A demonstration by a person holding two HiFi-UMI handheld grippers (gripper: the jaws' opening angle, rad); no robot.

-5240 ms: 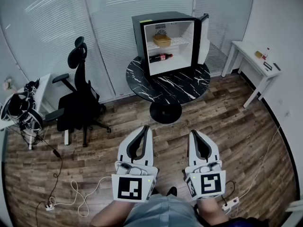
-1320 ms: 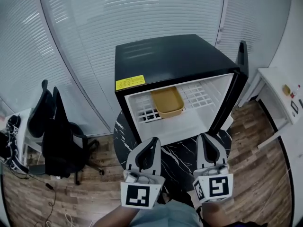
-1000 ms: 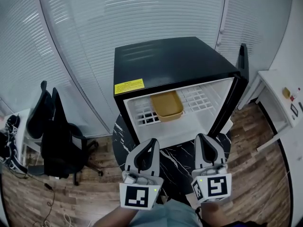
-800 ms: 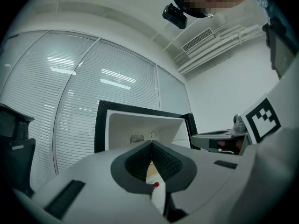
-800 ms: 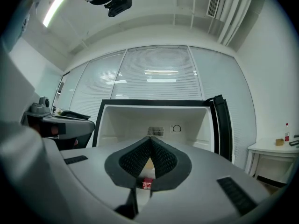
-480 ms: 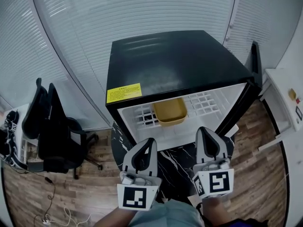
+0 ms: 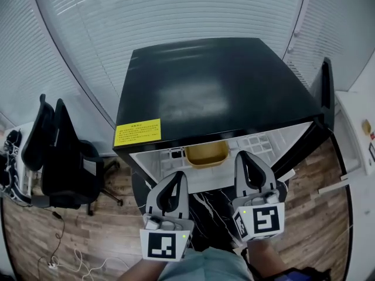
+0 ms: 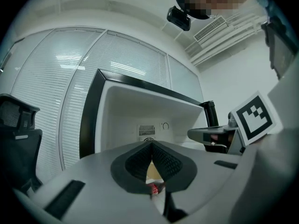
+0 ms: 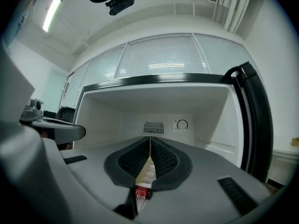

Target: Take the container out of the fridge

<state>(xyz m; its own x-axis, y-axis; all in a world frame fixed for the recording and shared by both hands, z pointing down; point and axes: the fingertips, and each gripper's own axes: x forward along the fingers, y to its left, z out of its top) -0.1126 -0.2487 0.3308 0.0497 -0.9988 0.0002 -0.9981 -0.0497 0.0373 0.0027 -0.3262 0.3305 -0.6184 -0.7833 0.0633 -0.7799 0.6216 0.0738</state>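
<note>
My jaws are sitting closed on both sides. The left gripper [image 7: 181, 174] is pressing its pads tip to tip with nothing between them, and the right gripper [image 7: 242, 154] is doing the same, empty. Both are pointing level at the open fridge [image 7: 217, 86].

The yellow container [image 7: 206, 154] is resting inside it on the white wire shelf [image 7: 265, 141], near the front edge. Seen from above, it is lying between my two grippers and apart from both.

In the head view, the right gripper's tips are overlapping the fridge's white mouth just beside the container. The left gripper is hanging a little further back, over the black marbled table [image 7: 212, 206] that the fridge is standing on.

The fridge door [image 7: 326, 92] is standing open at the right, and a yellow label [image 7: 137, 132] is showing on the front edge of the black top. A black office chair [image 7: 58, 151] is standing at the left on the wooden floor [image 7: 88, 244], in front of white blinds [image 7: 176, 10].
</note>
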